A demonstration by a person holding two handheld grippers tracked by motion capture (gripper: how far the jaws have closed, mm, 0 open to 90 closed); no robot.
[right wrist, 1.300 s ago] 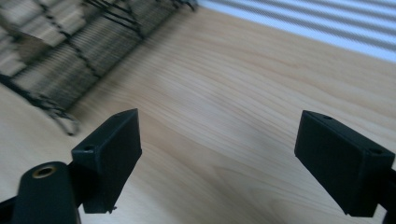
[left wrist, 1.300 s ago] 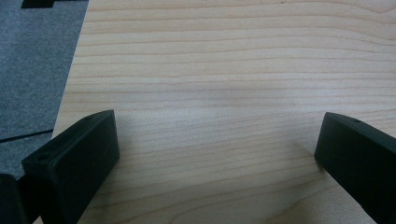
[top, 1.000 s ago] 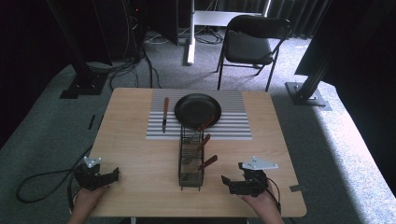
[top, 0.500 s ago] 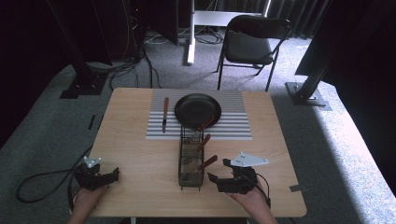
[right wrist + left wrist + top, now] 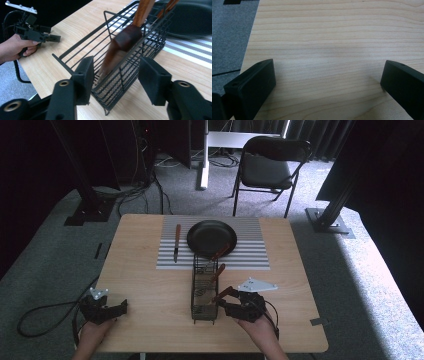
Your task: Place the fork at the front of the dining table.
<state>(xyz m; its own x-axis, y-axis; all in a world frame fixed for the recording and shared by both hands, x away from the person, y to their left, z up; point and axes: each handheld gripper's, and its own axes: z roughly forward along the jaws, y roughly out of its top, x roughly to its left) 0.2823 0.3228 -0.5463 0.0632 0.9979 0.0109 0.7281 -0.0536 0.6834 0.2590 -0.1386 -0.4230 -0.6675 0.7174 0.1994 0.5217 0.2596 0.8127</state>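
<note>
A black wire basket (image 5: 204, 292) stands mid-table with several wooden-handled utensils in it. My right gripper (image 5: 223, 303) points left at the basket's right side. In the right gripper view its jaws (image 5: 117, 70) flank a dark brown wooden handle (image 5: 125, 37) that leans out of the basket (image 5: 130, 63). The jaws have just been closing, and gaps still show on both sides of the handle. My left gripper (image 5: 121, 308) rests open near the table's front left corner, with bare wood between its jaws (image 5: 328, 75).
A black pan (image 5: 211, 237) sits on a striped mat (image 5: 250, 252) behind the basket. A wooden-handled knife (image 5: 176, 242) lies on the mat's left part. Beyond the table's far edge stands a folding chair (image 5: 267, 167).
My right gripper has moved left up to the basket and lifted slightly, and its jaws have narrowed around the leaning handle. The left gripper has stayed put.
</note>
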